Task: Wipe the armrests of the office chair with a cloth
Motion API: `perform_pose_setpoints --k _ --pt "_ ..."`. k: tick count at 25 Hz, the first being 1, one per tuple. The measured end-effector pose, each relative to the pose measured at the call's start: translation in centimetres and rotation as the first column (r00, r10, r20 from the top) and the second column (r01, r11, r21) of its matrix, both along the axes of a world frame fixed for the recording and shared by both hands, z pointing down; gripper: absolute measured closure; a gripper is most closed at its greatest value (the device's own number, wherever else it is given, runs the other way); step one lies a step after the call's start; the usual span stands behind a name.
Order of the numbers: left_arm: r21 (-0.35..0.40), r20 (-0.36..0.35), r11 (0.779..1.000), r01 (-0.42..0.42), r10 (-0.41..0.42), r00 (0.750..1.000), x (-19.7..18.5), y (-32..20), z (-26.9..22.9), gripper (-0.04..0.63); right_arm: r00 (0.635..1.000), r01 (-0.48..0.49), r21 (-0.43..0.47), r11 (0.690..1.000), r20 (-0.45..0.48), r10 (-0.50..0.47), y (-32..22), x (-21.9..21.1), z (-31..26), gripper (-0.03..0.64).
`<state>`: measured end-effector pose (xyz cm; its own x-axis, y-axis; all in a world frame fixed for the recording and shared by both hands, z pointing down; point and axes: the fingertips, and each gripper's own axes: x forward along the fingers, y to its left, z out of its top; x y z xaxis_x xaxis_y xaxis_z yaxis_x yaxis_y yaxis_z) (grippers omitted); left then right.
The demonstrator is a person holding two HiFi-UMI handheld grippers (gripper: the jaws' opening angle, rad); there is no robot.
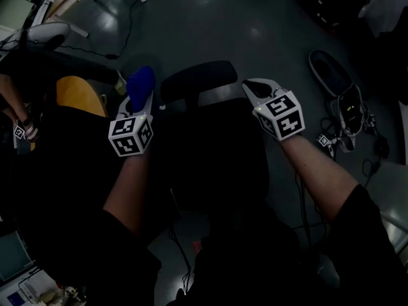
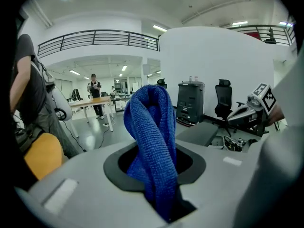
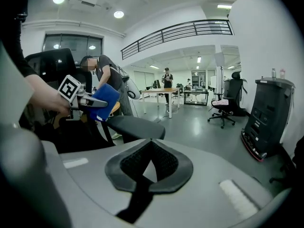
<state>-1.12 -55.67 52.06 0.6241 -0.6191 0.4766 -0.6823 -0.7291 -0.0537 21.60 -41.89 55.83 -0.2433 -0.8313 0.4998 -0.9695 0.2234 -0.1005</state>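
A blue cloth (image 1: 141, 81) sticks up from my left gripper (image 1: 138, 99), which is shut on it. In the left gripper view the cloth (image 2: 151, 137) fills the space between the jaws and folds over above them. The black office chair (image 1: 210, 164) lies below both grippers, with one padded armrest (image 1: 197, 78) between them. My right gripper (image 1: 256, 89) hovers right of that armrest, shut, holding nothing. The right gripper view shows the armrest (image 3: 135, 126) just beyond its closed tips, and the left gripper (image 3: 88, 101) with the cloth (image 3: 105, 98) above the pad's left end.
A yellow chair (image 1: 80, 94) and a person stand close on the left. Cables and a bag (image 1: 347, 110) lie on the floor to the right. Farther off are a desk (image 3: 161, 93), another office chair (image 3: 225, 106) and a black cabinet (image 3: 268, 113).
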Motion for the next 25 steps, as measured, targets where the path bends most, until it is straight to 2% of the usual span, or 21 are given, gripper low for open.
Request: perform_pose_setpoints --k 11,15,25 --pt "-0.099 0.105 0.995 -0.009 0.02 0.994 0.5 -2.3 4.1 0.466 0.995 0.001 -0.075 0.997 -0.099 -0.009 -4.0 1.1 3.8 0.612" --pt "-0.126 0.143 0.991 -0.04 0.058 0.988 1.5 -2.2 5.5 0.466 0.993 0.005 -0.085 0.996 -0.117 -0.015 -4.6 1.3 3.9 0.614" --pt "-0.104 0.219 0.991 -0.078 0.1 0.971 2.4 -2.3 5.7 0.466 0.991 0.01 -0.082 0.997 -0.134 -0.021 -4.9 0.9 3.9 0.615"
